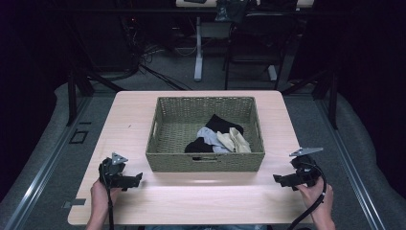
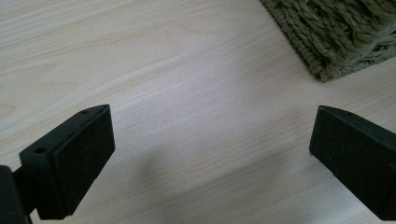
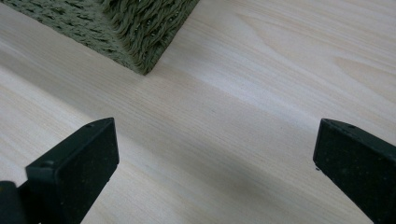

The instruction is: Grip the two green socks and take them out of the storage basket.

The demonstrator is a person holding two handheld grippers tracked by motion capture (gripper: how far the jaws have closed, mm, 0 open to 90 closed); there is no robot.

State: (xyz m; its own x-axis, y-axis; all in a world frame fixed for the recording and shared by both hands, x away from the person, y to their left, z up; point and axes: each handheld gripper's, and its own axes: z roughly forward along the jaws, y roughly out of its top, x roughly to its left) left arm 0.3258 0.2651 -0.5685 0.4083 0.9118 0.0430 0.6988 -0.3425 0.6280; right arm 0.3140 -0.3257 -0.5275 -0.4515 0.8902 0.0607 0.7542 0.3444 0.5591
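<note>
A green woven basket [image 1: 167, 160] stands in the middle of a light wooden table [image 1: 191, 196]. Inside it lie black [image 1: 221, 123], pale grey [image 1: 208, 136] and cream [image 1: 234, 141] cloth pieces in a loose heap. My left gripper [image 1: 139, 178] rests low at the table's front left, jaws wide open over bare wood [image 2: 210, 140], with a basket corner [image 2: 336, 42] ahead of it. At the front right my right gripper [image 1: 277, 179] is open too, nothing between its jaws [image 3: 215, 149], and a basket corner [image 3: 135, 37] lies in front.
Beyond the table's far edge stand a white desk leg [image 1: 198, 48] and a dark chair [image 1: 253, 43] on a grey floor with cables. Black stand legs flank the table on both sides. A strip of bare wood runs along the table's front.
</note>
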